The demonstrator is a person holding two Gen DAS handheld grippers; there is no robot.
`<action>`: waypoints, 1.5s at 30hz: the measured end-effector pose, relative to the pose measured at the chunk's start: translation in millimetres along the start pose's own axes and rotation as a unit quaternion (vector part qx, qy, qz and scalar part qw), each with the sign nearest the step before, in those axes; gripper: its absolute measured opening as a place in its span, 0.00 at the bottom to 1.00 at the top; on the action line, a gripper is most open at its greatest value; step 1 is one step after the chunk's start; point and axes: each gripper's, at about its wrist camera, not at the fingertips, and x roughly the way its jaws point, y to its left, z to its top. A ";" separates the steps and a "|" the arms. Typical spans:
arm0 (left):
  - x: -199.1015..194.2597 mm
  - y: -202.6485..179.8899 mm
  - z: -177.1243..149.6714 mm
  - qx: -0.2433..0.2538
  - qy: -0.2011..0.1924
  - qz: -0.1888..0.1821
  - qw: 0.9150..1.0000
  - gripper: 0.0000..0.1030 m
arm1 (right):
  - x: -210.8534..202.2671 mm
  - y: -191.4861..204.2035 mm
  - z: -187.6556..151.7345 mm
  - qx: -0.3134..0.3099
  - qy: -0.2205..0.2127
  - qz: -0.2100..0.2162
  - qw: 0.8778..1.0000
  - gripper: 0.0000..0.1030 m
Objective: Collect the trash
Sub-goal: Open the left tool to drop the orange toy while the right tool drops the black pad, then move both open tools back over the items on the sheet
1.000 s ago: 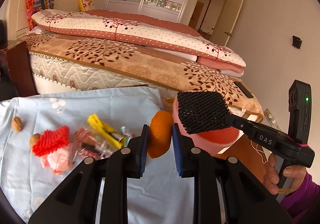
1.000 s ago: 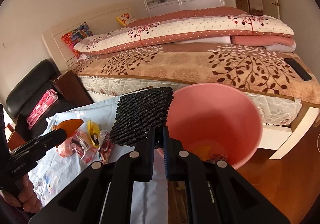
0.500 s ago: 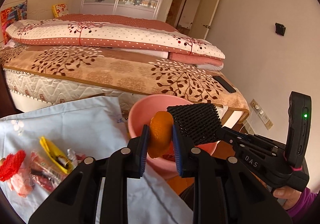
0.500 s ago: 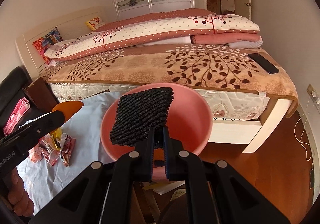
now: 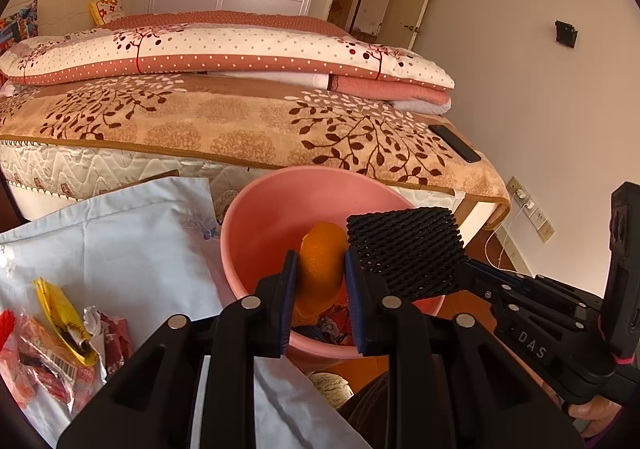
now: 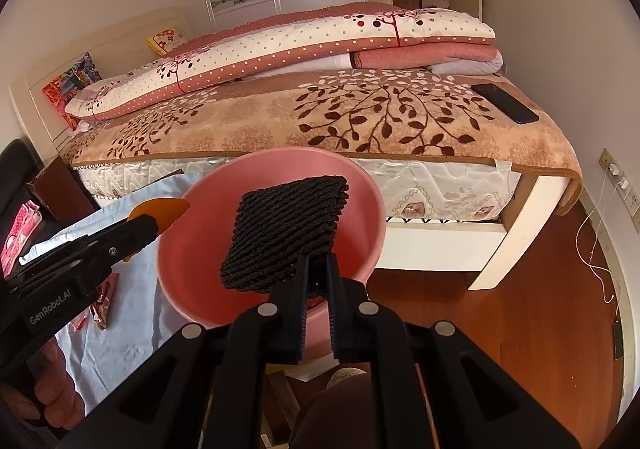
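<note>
Presently the left gripper [image 5: 320, 281] is clamped on an orange peel [image 5: 322, 269], held over the pink bucket [image 5: 256, 217]. Its body reads "GenRobot.AI" in the right wrist view. The right gripper [image 6: 318, 277], marked "DAS", is closed on a black foam net [image 6: 284, 233] above the same bucket. Wrappers [image 5: 60, 333], one bearing a barcode, lie on the pale blue cloth [image 5: 132, 241].
</note>
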 end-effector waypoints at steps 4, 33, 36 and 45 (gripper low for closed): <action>8.4 -2.9 -0.5 0.006 0.005 0.004 1.000 0.23 | 3.8 -2.1 -0.7 0.002 0.005 0.000 1.000 0.08; -22.6 9.0 -3.9 -0.013 -0.002 0.015 1.000 0.43 | -2.8 24.4 -3.2 -0.019 -0.015 0.043 0.999 0.35; -33.8 11.4 -8.0 -0.008 -0.009 0.025 1.000 0.43 | -5.0 33.6 -5.0 -0.022 -0.019 0.058 0.998 0.36; -70.2 27.0 -20.5 -0.008 -0.029 0.051 0.998 0.43 | -15.2 68.0 -10.3 -0.046 -0.029 0.094 0.994 0.37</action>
